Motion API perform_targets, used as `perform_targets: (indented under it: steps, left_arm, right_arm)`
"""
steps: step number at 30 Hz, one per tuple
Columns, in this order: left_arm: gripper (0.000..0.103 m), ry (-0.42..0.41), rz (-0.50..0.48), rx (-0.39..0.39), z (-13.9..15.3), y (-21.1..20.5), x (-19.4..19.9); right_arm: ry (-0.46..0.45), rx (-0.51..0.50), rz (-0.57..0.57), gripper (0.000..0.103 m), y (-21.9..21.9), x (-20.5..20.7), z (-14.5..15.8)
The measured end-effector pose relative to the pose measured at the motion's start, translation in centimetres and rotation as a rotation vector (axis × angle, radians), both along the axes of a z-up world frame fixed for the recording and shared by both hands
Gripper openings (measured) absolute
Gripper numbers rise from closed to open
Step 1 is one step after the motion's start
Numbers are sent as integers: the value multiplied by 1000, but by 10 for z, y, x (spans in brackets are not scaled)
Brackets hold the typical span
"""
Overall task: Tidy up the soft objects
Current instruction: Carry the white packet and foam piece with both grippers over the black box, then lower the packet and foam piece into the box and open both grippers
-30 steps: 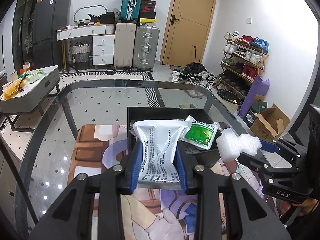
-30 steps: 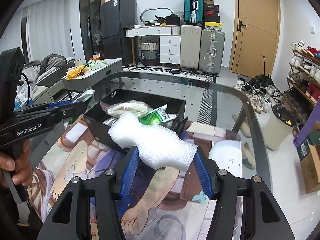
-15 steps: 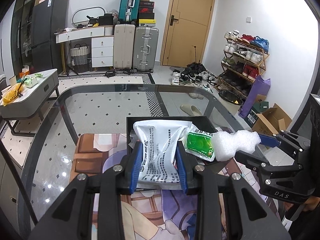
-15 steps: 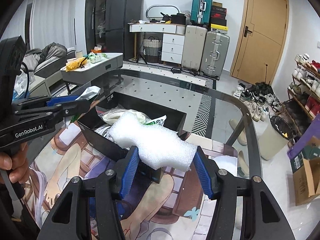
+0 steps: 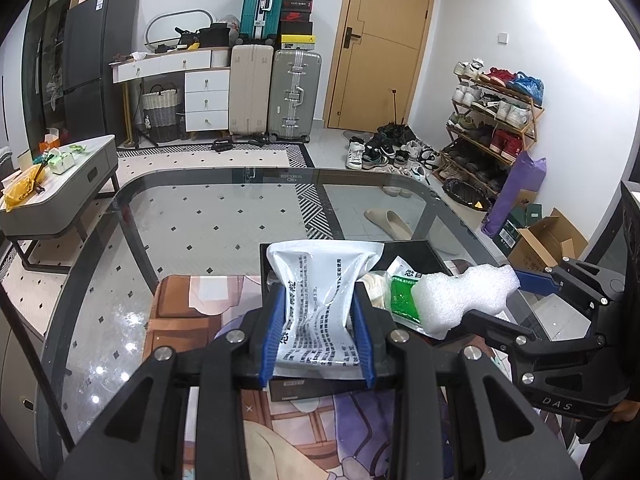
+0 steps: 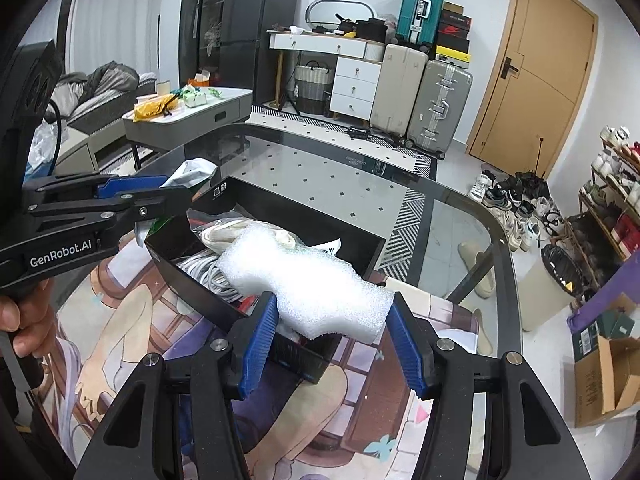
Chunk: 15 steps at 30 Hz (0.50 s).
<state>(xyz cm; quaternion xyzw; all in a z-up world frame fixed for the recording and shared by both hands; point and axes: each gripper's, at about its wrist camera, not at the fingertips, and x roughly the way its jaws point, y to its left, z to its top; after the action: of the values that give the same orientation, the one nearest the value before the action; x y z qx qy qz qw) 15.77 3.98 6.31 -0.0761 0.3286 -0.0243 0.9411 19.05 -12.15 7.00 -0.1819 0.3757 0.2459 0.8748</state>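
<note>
Foam piece [image 6: 308, 284] in right gripper [image 6: 332, 344] over black bin's [image 6: 188, 280] near edge

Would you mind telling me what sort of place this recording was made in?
Most likely the living area of a lived-in home, near the entrance. A shoe rack full of shoes stands by a wooden door, suitcases are stacked against the wall, and a sofa sits beyond the glass table.

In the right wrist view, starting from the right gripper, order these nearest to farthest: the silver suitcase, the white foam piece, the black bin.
1. White foam piece, clamped in the right gripper.
2. Black bin, just beyond, on the table.
3. Silver suitcase, by the far wall.
</note>
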Motion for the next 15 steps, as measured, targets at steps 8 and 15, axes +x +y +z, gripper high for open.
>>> perform_targets:
  steps: [8, 15]
  left_arm:
    - [31, 14, -14, 1, -5, -3, 15]
    - [31, 40, -39, 9, -14, -9, 29]
  right_arm:
    - [2, -76, 63, 56, 14, 6, -3]
    - [28, -112, 83, 56, 20, 19, -14]
